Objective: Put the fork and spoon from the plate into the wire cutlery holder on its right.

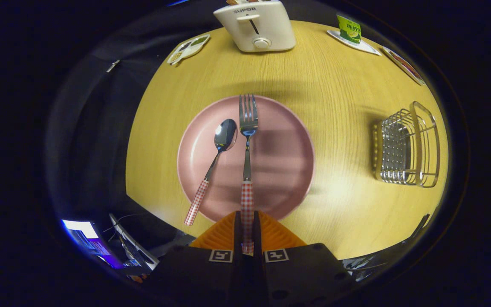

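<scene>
A pink plate [279, 170] lies on the round wooden table. A fork [247, 128] with a red-checked handle points away from me over the plate. My gripper [247, 228] is shut on that handle, its orange fingers [224, 233] pressed against both sides. The fork looks raised slightly, its shadow falling on the plate to its right. Left of the fork lies a spoon [220, 149], bowl on the plate, checked handle hanging over the plate's near-left rim. The wire cutlery holder [405, 147] stands on the table to the right of the plate, well apart from it.
A white toaster [256, 25] stands at the table's far edge. A small tray [188, 48] sits far left; a green packet on a white dish [350, 30] and another tray [403, 64] sit far right. A lit screen [85, 238] shows below the table's near-left edge.
</scene>
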`<state>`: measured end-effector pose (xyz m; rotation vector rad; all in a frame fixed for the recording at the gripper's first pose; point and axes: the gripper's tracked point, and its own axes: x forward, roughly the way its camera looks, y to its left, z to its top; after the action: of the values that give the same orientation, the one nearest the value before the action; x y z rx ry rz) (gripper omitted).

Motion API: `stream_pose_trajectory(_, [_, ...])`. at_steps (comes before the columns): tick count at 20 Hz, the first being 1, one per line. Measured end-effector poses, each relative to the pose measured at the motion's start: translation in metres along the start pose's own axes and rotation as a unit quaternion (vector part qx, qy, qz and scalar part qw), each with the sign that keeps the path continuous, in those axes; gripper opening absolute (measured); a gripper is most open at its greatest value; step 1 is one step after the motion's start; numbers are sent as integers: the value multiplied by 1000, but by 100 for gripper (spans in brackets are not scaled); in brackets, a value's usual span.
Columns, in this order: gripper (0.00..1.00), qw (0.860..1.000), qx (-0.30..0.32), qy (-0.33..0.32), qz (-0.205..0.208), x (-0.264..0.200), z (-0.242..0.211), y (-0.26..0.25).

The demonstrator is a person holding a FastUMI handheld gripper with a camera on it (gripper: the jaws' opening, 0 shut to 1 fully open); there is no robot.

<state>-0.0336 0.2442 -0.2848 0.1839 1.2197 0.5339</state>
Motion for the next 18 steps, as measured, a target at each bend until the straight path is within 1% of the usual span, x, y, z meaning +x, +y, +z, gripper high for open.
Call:
stream_pose_trajectory(1, [12,1000,-15,-5,4,-17,3,-7])
stream_pose_trajectory(3, [12,999,-47,-4,-2,-53,6,-29])
stream_pose_trajectory(6, [12,996,-78,24,-36,-108,3,-80])
stream_pose_trajectory(9, [12,993,-84,53,-68,-155,-1,-125])
stream_pose_trajectory(11, [12,988,-86,93,-88,-170,-8,-151])
stream_pose_trajectory(13, [12,978,-101,149,-108,-176,-22,-171])
stream_pose_trajectory(16, [12,963,-107,216,-119,-176,-26,-186])
stream_pose_trajectory(18, [12,951,-107,258,-129,-167,-24,-191])
